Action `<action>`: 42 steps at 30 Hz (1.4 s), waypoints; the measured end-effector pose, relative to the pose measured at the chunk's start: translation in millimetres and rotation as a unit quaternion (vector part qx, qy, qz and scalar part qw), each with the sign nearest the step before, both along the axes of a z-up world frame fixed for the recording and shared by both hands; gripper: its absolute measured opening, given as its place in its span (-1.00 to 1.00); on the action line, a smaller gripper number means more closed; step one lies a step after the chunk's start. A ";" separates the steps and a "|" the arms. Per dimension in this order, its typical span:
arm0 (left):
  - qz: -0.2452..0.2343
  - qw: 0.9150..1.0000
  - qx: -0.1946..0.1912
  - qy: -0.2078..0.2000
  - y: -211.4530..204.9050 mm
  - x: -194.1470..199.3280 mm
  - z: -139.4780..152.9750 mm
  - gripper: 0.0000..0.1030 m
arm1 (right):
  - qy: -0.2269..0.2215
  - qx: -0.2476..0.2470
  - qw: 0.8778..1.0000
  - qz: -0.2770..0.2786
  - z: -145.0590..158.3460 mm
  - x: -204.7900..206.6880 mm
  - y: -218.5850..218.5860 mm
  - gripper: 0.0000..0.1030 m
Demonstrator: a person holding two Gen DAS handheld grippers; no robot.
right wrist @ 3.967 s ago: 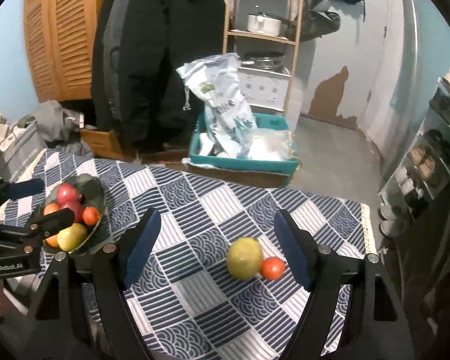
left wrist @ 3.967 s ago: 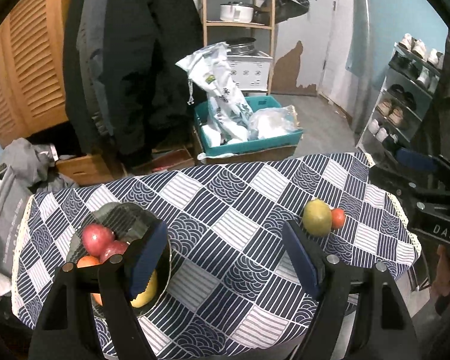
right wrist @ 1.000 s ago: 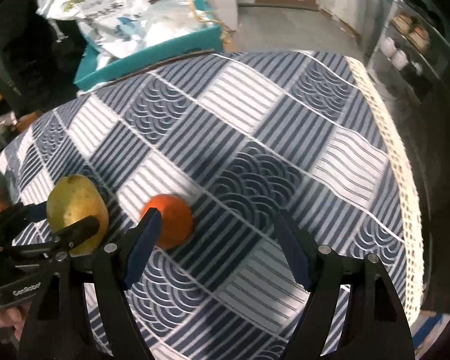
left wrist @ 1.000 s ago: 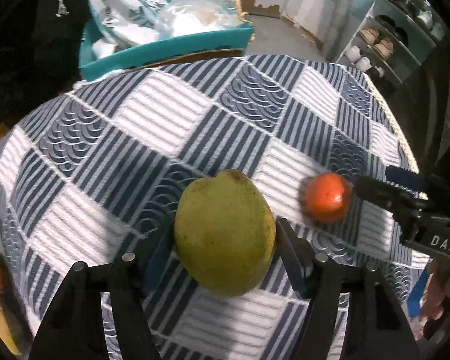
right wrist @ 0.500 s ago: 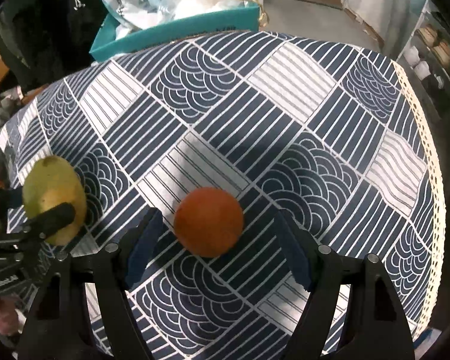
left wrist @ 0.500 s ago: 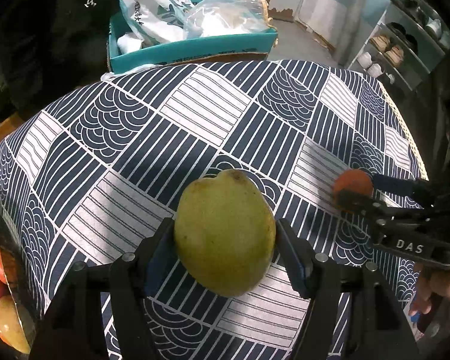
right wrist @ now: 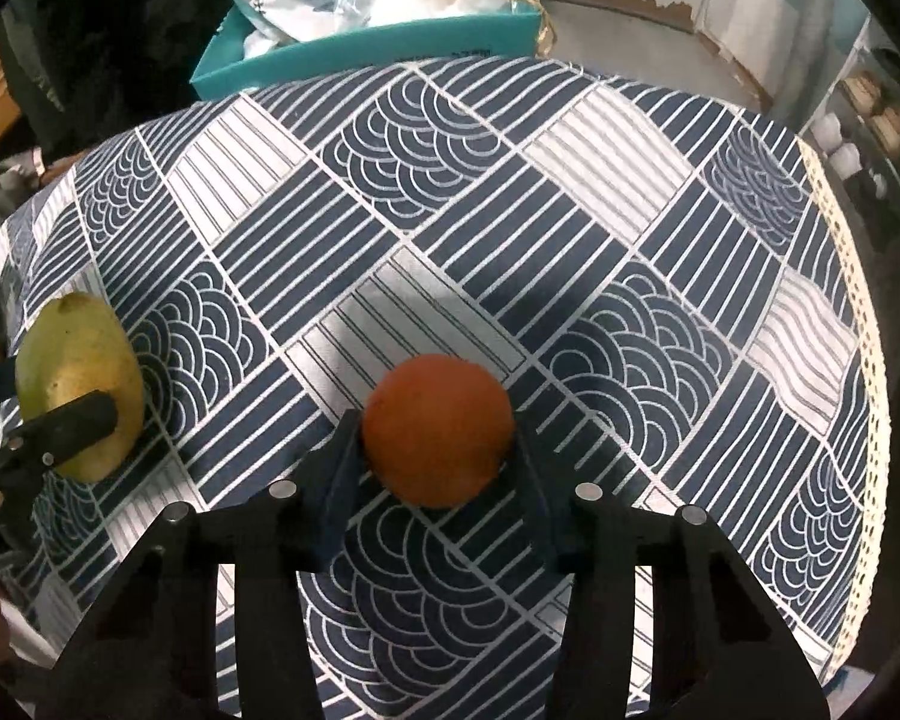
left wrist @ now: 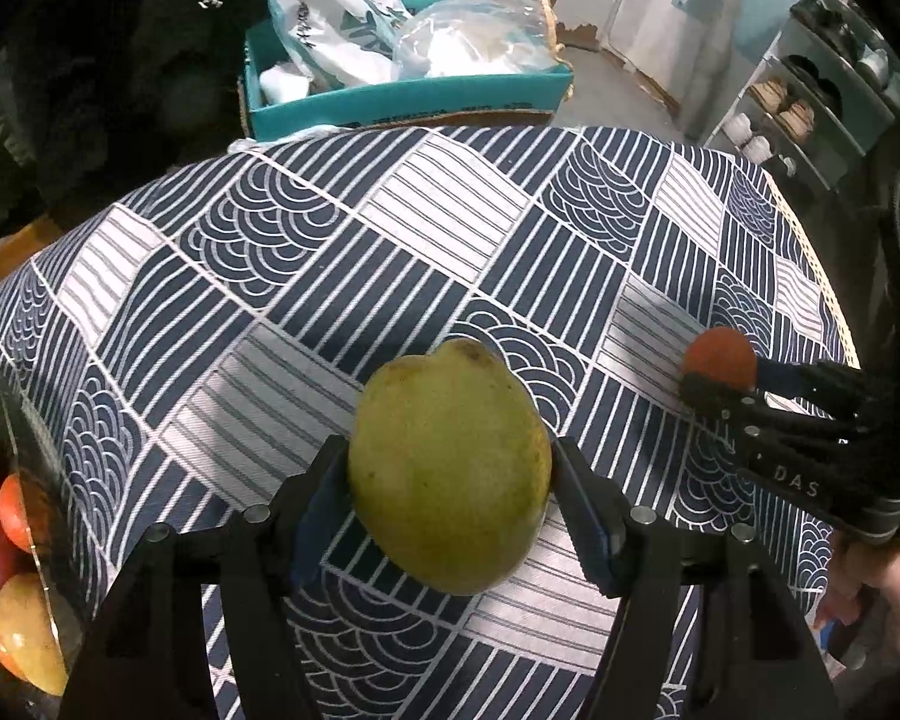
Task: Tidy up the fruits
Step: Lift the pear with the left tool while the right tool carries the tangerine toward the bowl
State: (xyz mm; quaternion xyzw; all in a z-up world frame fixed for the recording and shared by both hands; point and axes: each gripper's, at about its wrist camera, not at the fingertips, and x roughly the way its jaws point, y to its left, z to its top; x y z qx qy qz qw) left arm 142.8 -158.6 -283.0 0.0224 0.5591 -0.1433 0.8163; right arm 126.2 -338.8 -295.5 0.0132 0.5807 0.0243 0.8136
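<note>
Two claws gripped fruit: left claw [left wrist: 450, 480] clamped green mango [left wrist: 450, 468]; right claw [right wrist: 438, 444] had just closed on orange fruit [right wrist: 438, 429] near surface's [right wrist: 570, 192] right edge.

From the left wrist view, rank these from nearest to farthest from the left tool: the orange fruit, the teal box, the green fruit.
1. Green fruit: clamped in the left tool, bottom centre.
2. Orange fruit: on the right side of the tablecloth, in the right tool.
3. Teal box: beyond the table's far edge, top centre.
</note>
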 end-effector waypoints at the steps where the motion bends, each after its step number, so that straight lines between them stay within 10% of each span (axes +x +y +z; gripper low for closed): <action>1: 0.001 1.000 0.000 -0.002 1.7 -0.4 1.6 0.34 | -0.003 -0.002 1.000 0.000 2.3 -0.4 0.0 -0.09; 42: 0.037 0.990 -0.008 -0.137 88.8 -66.4 166.9 0.34 | -0.178 0.009 0.981 0.078 190.4 -44.3 86.6 -0.09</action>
